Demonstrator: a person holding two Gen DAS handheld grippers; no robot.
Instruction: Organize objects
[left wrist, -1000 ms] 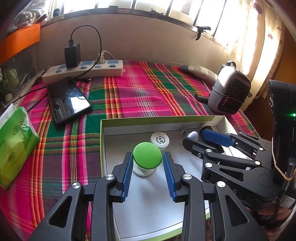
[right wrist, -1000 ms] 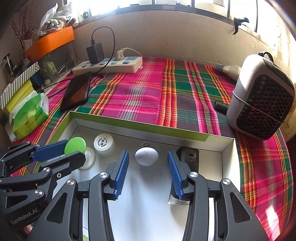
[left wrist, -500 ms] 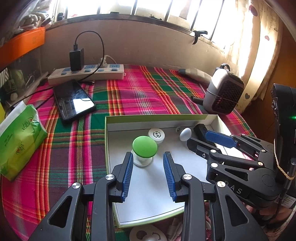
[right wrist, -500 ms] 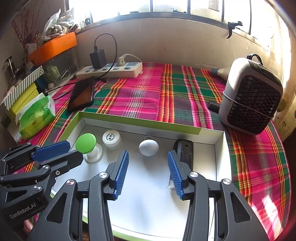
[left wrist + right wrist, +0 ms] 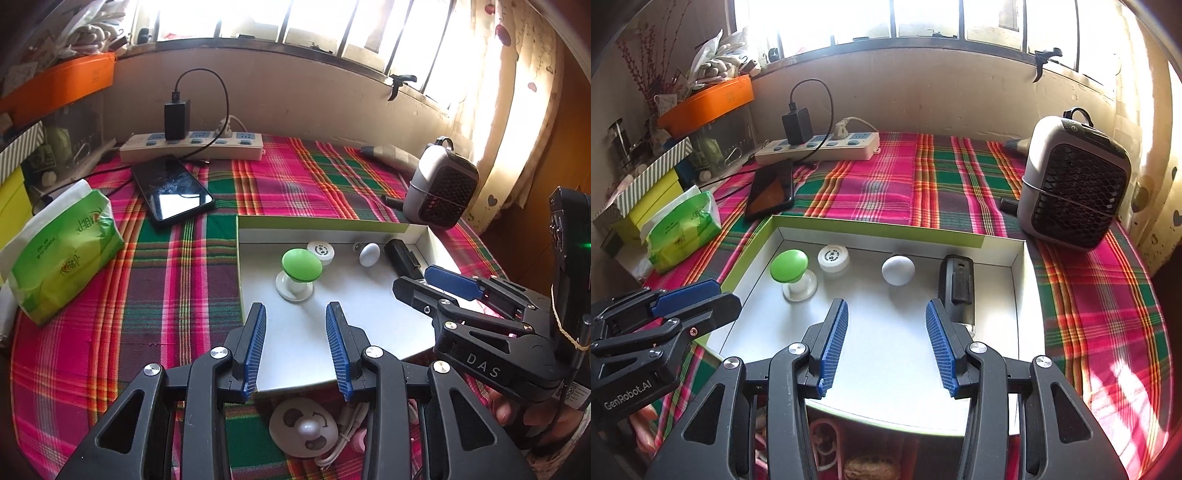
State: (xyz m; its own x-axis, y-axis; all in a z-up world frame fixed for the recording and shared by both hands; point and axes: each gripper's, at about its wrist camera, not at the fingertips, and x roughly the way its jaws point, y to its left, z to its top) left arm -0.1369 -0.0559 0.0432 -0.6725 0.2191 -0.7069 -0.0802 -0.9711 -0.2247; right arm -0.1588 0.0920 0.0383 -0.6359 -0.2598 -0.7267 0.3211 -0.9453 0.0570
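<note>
Currently, box (image 5: 879,229): I see it in mid frame on the plaid tabletop (image 5: 923,184), holding green-capped knob (image 5: 789,266), white cap (image 5: 833,258), white egg shape (image 5: 898,270) and black block (image 5: 956,284) along its far wall.
Left claw (image 5: 295,347): released, nothing between my pads, low centre.
Right claw (image 5: 884,345): released too, empty.
Next step, my guess: pick one stray item below the box's near edge, approach squarely, close gently.

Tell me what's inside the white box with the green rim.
The box holds a green-topped mushroom-shaped item, a round white cap, a white egg-shaped piece and a black device. Its near edge is hidden behind the gripper arms.
</note>
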